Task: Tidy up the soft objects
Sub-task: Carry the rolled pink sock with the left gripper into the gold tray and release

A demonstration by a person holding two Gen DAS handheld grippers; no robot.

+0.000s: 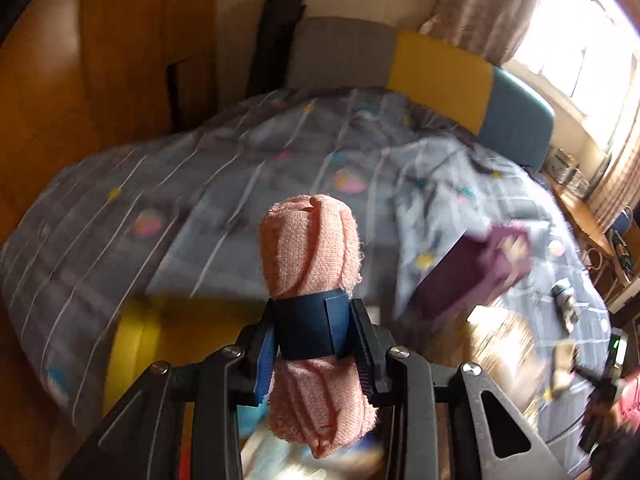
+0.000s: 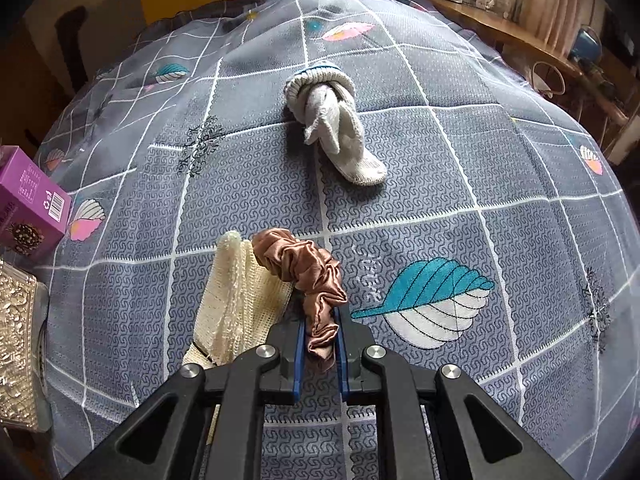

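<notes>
My left gripper [image 1: 314,334] is shut on a rolled pink towel [image 1: 310,256] with a dark blue band, held upright above the bed. My right gripper [image 2: 320,334] is shut on a brown satin scrunchie [image 2: 306,268], low over the bedspread. A cream knitted cloth [image 2: 236,300] lies just left of the scrunchie, partly under it. A knotted grey-white sock pair [image 2: 334,124] lies on the bedspread farther ahead. In the left wrist view the sock pair [image 1: 564,300] shows small at the right.
A grey patterned bedspread [image 2: 440,184] covers the bed. A purple box [image 2: 28,200] and a gold-patterned packet [image 2: 16,344] lie at its left edge; the purple box [image 1: 472,268] is blurred in the left wrist view. A wooden desk [image 2: 520,36] stands at the far right.
</notes>
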